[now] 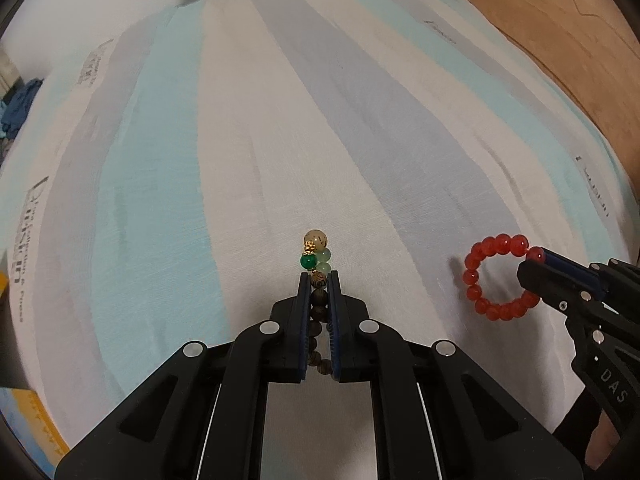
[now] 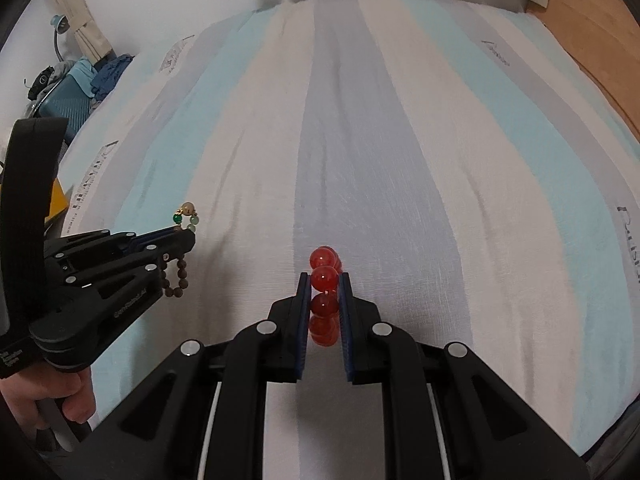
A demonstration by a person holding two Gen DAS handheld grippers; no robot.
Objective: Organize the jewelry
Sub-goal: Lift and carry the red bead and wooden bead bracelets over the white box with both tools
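Observation:
My left gripper [image 1: 319, 276] is shut on a brown wooden-bead bracelet [image 1: 319, 312] with green, gold and cream beads at its far end. It holds it edge-on above the striped bed sheet [image 1: 280, 140]. From the right wrist view the left gripper [image 2: 188, 236] shows the bracelet [image 2: 179, 268] hanging from its fingers. My right gripper [image 2: 324, 278] is shut on a red bead bracelet [image 2: 325, 280]. In the left wrist view the red bracelet [image 1: 478, 276] hangs as an open ring from the right gripper [image 1: 536, 262].
The bed sheet [image 2: 400, 160] has pale blue, grey and white stripes. A wooden floor [image 1: 580, 40] lies to the right. Clothes and a teal suitcase [image 2: 64, 96] sit at the far left. A yellow object [image 2: 56, 200] lies at the bed's left edge.

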